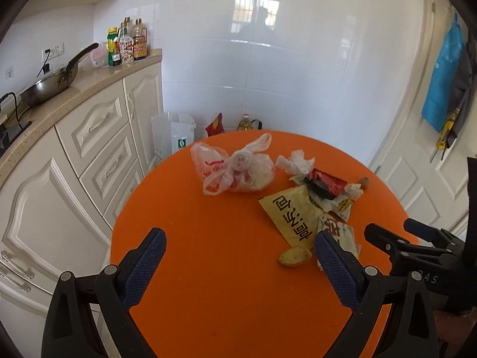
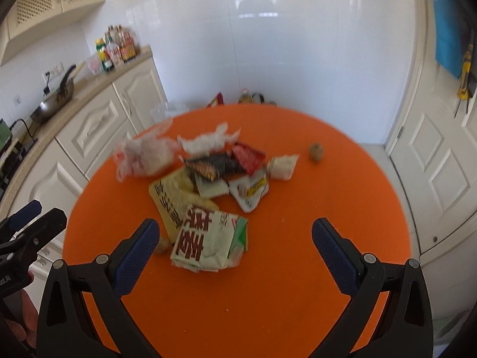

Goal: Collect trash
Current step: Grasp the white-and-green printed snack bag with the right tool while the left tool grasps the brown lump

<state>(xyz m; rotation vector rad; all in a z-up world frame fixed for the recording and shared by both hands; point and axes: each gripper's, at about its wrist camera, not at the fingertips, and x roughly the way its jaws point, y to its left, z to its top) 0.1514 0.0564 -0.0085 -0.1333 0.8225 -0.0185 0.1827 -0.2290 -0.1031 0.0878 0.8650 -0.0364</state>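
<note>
A round orange tabletop (image 1: 184, 268) carries the trash in a kitchen, beside cream cabinets (image 1: 89, 137). A knotted plastic bag (image 1: 235, 168) lies toward the far left edge, with crumpled tissue (image 1: 295, 162) just to its right. Nearer the middle, a yellow printed packet (image 1: 293, 216) touches red and black wrappers (image 1: 325, 183), and a white packet with red characters (image 2: 208, 240) sits closest to the near edge, a small nut shell (image 1: 293, 257) just beside it. A lone walnut (image 2: 316, 150) rests apart toward the far right edge. The left gripper (image 1: 240, 265) and right gripper (image 2: 235, 253) both hover released, jaws spread, holding nothing. Collection appears barely begun; the likely next move is lowering the right gripper to pinch the white packet's raised edge, since thin, flat wrappers may slip.
</note>
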